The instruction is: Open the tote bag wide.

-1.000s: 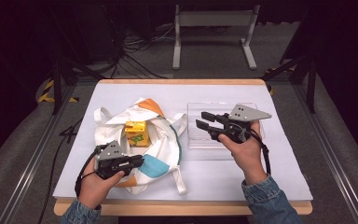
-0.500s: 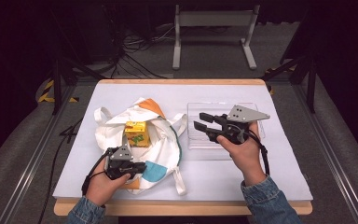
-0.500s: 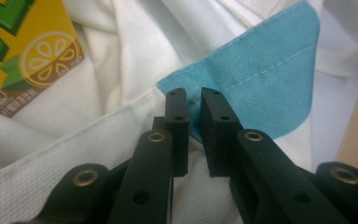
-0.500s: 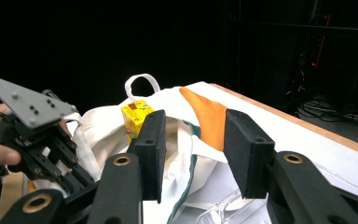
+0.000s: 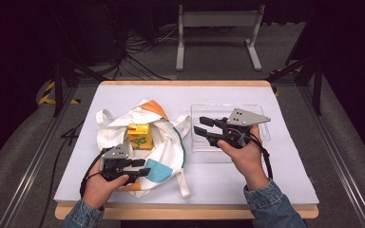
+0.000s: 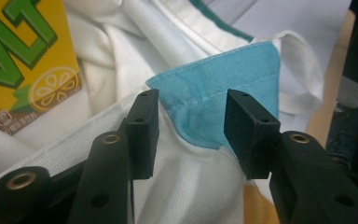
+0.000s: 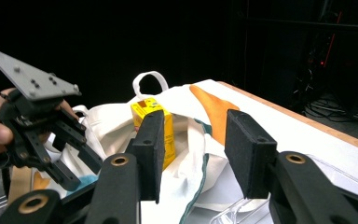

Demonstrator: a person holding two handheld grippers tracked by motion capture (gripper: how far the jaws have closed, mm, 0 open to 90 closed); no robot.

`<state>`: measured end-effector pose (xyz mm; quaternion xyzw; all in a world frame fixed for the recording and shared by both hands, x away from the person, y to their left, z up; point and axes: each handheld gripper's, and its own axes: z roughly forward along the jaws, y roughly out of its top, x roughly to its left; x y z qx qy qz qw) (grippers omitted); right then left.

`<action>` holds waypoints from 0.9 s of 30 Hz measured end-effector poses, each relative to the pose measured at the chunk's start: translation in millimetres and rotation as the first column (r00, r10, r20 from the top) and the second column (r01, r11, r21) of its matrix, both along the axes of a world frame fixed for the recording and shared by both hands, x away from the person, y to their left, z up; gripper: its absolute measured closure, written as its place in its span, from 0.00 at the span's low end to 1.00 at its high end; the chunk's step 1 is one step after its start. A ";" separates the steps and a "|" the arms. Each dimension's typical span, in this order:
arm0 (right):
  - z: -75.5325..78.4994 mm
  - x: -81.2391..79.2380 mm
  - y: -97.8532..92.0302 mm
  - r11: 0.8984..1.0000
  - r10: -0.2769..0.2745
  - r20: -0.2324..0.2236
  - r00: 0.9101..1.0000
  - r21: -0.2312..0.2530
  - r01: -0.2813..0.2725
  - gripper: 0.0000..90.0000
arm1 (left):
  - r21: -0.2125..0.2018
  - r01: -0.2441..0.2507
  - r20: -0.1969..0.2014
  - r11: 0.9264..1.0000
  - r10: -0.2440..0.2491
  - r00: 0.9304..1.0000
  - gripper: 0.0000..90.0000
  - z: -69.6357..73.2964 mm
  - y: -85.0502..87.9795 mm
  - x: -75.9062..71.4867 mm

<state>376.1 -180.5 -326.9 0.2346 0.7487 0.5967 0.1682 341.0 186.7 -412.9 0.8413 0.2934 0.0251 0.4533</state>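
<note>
My left gripper has just been opening; its 2 jaws straddle the white cloth bag's blue patch without pressing. From above, my right gripper hangs open, empty, over the clear plastic tray.

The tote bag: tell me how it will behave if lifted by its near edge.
The bag lies crumpled in soft folds, so it will likely sag and drape rather than hold shape. The carton stands upright inside it; lifting one edge may tip it. The cloth looks thin and probably light, so most of the weight is the carton's.
</note>
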 end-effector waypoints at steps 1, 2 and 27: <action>0.0 -0.2 0.5 1.000 0.004 -0.001 1.000 0.001 -0.004 0.65 | -0.005 -0.002 0.008 1.000 0.002 1.000 0.61 2.4 1.3 -0.6; 0.1 -0.4 1.1 1.000 0.007 0.000 1.000 0.001 -0.007 0.64 | -0.021 -0.003 0.012 1.000 0.003 1.000 0.60 5.7 3.0 -1.8; 11.5 32.7 26.8 0.980 0.186 -0.085 0.979 -0.059 -0.192 0.55 | -0.081 -0.141 0.136 0.987 0.151 0.979 0.56 54.4 52.0 -18.6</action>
